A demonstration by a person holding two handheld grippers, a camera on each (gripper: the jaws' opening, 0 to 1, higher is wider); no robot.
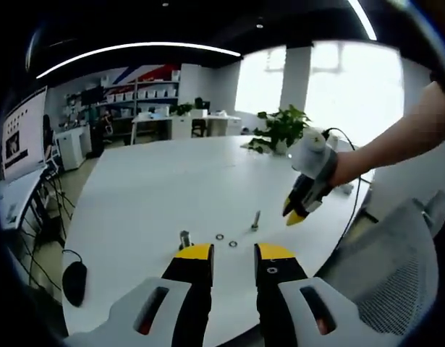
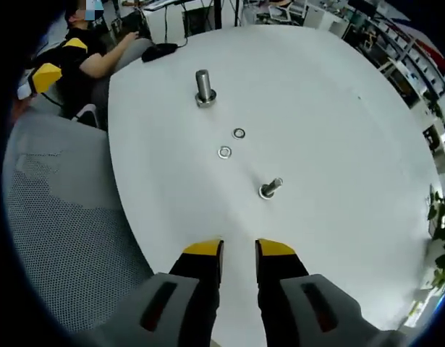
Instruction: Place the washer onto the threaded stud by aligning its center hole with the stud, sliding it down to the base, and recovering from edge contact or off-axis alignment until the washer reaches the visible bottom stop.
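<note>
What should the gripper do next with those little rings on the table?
Probably lower the open right gripper toward the nearer washer and pinch it. Both washers lie flat on the table, neither gripper holds anything, and the small stud is bare.

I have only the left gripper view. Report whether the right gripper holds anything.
Observer: Nothing. In the right gripper view, the right gripper has its jaws apart, with only bare table between them.
Operator: My own jaw half hides the tall stud. Describe it.
Observer: The tall stud stands upright on a wider base. The nearer washer and the other washer lie flat on the table, apart from it and from each other.
</note>
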